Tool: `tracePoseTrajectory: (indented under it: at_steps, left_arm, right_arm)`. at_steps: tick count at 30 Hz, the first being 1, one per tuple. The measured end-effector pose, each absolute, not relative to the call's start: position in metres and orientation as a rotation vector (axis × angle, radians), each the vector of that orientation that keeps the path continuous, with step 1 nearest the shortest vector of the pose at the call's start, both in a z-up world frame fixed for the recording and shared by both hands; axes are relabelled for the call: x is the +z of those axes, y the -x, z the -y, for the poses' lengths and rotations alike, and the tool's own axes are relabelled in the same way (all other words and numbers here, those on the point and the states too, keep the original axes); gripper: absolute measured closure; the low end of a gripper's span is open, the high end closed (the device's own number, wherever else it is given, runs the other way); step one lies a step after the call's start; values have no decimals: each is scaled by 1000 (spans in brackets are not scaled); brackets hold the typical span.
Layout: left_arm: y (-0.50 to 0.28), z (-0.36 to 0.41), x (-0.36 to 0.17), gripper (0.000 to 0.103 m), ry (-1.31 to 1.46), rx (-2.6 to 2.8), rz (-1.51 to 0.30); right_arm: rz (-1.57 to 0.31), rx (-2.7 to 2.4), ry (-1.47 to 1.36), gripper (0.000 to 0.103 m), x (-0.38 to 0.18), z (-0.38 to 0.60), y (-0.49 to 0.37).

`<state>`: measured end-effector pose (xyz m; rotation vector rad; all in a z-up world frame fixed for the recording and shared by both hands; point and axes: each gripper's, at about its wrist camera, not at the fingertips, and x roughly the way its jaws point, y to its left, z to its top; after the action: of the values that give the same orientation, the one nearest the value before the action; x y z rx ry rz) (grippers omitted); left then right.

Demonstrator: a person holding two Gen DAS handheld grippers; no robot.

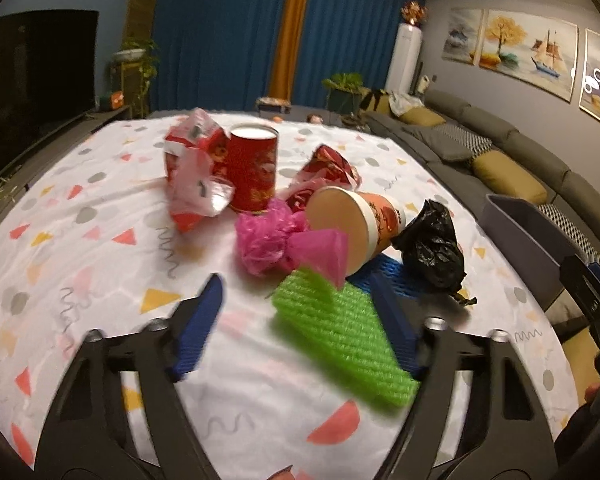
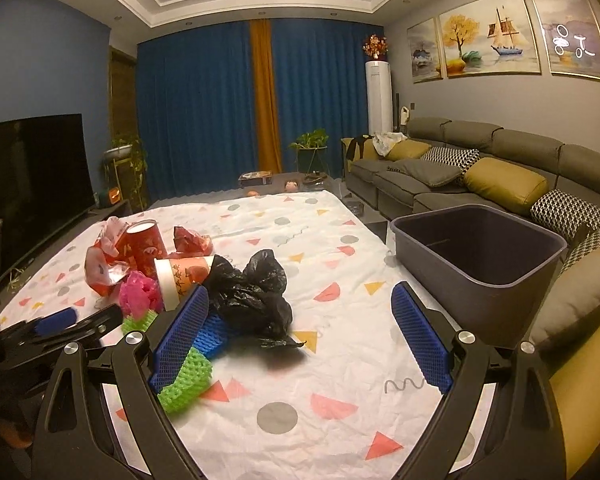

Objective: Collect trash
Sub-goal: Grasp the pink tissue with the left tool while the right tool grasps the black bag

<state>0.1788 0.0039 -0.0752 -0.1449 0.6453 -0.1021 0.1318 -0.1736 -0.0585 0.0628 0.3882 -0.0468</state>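
On the counter [image 2: 340, 360] lies a small heap of trash. Counted from large to small: one grey bin [image 2: 476, 264], empty, at the right edge of the counter beside the sofa [image 2: 460, 168]; two paper cups, one red cup [image 1: 254, 168] standing upright and one orange cup [image 1: 356, 220] lying on its side; one black bag [image 2: 252, 292], crumpled; two red and white wrappers [image 1: 192, 172] next to the red cup; one pink bag [image 1: 276, 240] just in front of the orange cup; one green foam net [image 1: 340, 332]; one blue foam net [image 2: 214, 334], partly under the black bag.

The left claw [image 1: 296, 320] is about half spread. The green foam net lies between its fingers and leans against the right finger [image 1: 392, 320]; the left finger is apart from it, so nothing is pinched. The right claw [image 2: 300, 340] is spread wide and holds nothing; its left finger [image 2: 180, 336] is against the two foam nets, and the black bag is just in front of it.

The counter has a white cloth with coloured triangles, dots and half circles. Behind are blue curtains [image 2: 196, 112] with one orange strip, a dark television [image 2: 32, 176] at the left, and three paintings [image 2: 500, 36] over the sofa.
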Motion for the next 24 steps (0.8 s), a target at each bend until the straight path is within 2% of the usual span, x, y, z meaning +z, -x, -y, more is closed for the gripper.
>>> tracePoseTrajectory:
  at_steps: [2, 6, 12, 15, 24]
  left_arm:
    - [-187, 0, -77, 47, 137, -110, -656]
    - [-206, 0, -86, 73, 153, -133, -708]
    - [-217, -6, -91, 99, 169, -145, -720]
    - [-218, -11, -90, 103, 183, -151, -703]
    - [-203, -34, -67, 103, 264, -157, -580]
  right_arm:
    - [-398, -44, -62, 13, -61, 174, -136]
    - [-417, -36, -54, 13, -66, 171, -147]
    - [-453, -16, -32, 17, -74, 160, -169]
    - [-471, -7, -28, 20, -77, 156, -180]
    - [-523, 9, -8, 30, -86, 147, -207]
